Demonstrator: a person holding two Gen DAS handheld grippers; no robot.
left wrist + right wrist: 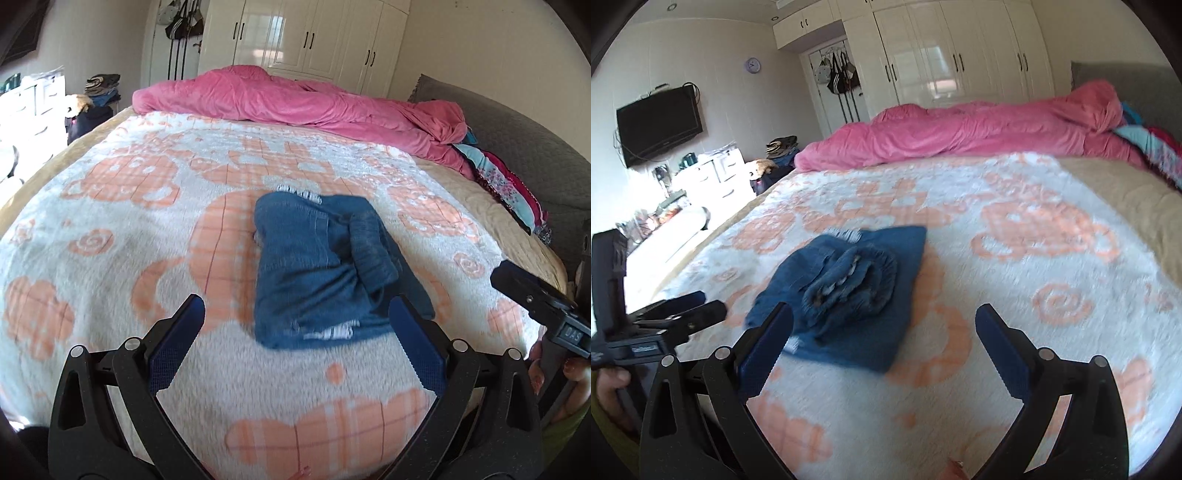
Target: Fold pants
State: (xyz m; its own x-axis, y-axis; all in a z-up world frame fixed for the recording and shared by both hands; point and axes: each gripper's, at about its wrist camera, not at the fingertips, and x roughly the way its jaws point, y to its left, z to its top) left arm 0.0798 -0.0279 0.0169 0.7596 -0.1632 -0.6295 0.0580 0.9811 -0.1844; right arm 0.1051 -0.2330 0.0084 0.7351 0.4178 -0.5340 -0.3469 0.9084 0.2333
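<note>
The blue denim pants [317, 269] lie folded into a compact bundle on the white-and-orange blanket [129, 229], with the waistband rolled on top. In the right wrist view the same pants [849, 291] sit just ahead and left of centre. My left gripper [297, 310] is open and above the blanket, its fingers apart from the bundle's near edge. My right gripper [884, 317] is open too, with nothing between its fingers. Each gripper shows in the other's view: the right gripper [535, 295] at the right edge, the left gripper [683, 310] at the left.
A crumpled pink duvet [295, 99] lies across the far side of the bed, with patterned cloth [506, 184] beside a grey headboard [535, 140]. White wardrobes [960, 55] stand behind. A wall television [659, 122] and cluttered white drawers [720, 173] are at the left.
</note>
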